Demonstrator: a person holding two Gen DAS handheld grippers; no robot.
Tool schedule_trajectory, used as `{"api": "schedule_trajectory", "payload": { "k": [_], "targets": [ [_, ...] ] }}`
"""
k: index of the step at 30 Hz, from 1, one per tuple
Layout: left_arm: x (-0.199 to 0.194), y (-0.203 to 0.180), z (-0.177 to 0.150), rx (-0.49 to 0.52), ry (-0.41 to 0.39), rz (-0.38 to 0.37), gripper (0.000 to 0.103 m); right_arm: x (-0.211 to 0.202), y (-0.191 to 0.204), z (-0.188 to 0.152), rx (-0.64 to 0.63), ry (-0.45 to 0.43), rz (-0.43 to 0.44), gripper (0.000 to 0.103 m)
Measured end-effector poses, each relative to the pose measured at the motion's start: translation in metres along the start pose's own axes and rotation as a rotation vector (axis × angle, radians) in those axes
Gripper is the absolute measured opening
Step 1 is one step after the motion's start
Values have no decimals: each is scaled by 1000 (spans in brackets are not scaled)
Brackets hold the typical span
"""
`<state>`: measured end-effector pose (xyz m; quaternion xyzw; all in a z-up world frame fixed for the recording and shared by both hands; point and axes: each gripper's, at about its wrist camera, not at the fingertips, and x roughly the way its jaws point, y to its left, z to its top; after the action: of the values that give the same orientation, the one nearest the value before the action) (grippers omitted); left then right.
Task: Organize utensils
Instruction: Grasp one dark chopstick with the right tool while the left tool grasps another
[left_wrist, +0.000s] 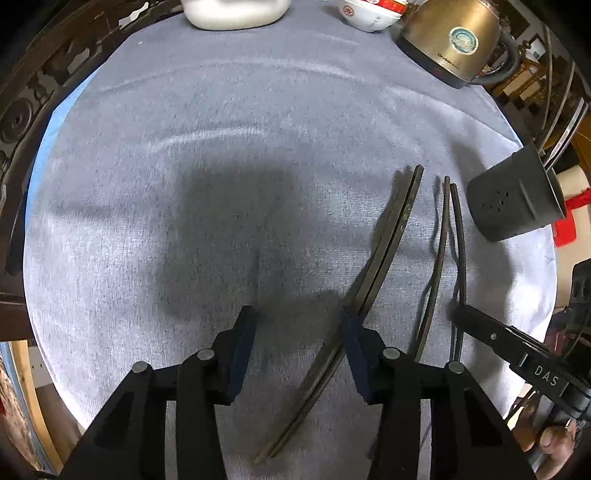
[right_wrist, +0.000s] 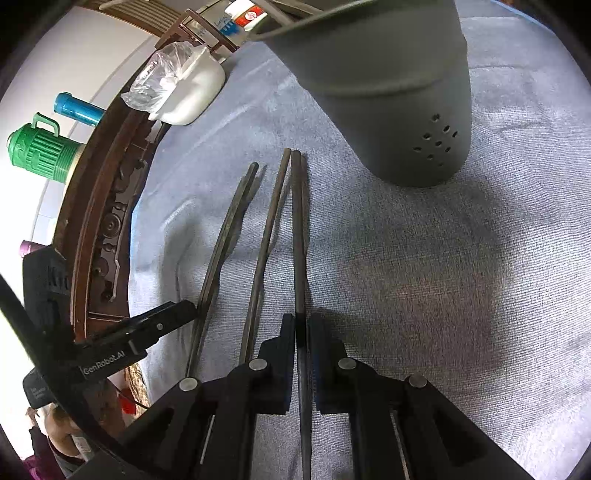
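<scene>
pointing steeply down at the grey tablecloth (left_wrist: 221, 147), the left gripper (left_wrist: 299, 343) has its jaws partly apart with nothing pressed between them. a flat dark pair of chopsticks (left_wrist: 384, 251) lies on the cloth and runs right past the inner face of its right-side finger (left_wrist: 356, 354), touching or just beside it, can't tell which. most of the gap between the fingers is just bare cloth.

the right gripper (right_wrist: 302, 332) is angled down too, and its jaws are clamped shut on one round dark chopstick (right_wrist: 298, 236), which sticks out ahead between the pads. a second round chopstick (right_wrist: 266, 236) lies just beside it on the cloth, tips nearly meeting at the far end.

the grey holder with drain holes (right_wrist: 402, 110) sits just past the chopstick tips, looking tilted, close to the cloth's edge in the left view. farther off on the table are a gold kettle (left_wrist: 458, 40), a white tub (left_wrist: 236, 13) and a bowl (left_wrist: 365, 16). a bit of the person's hand (left_wrist: 554, 439) shows under the right gripper's body.
</scene>
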<state>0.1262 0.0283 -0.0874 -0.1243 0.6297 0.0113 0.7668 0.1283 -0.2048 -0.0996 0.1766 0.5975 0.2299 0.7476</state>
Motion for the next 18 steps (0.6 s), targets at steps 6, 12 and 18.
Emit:
{"api": "schedule_trajectory", "payload": {
  "k": [6, 12, 18],
  "targets": [
    [7, -8, -12, 10, 44, 11, 36, 0, 0, 0, 0, -1, 4, 10],
    [-6, -1, -13, -33, 23, -83, 36, 0, -2, 0, 1, 0, 16, 10],
    [-2, -10, 1, 14, 48, -70, 36, -1, -3, 0, -1, 0, 16, 11]
  ]
}}
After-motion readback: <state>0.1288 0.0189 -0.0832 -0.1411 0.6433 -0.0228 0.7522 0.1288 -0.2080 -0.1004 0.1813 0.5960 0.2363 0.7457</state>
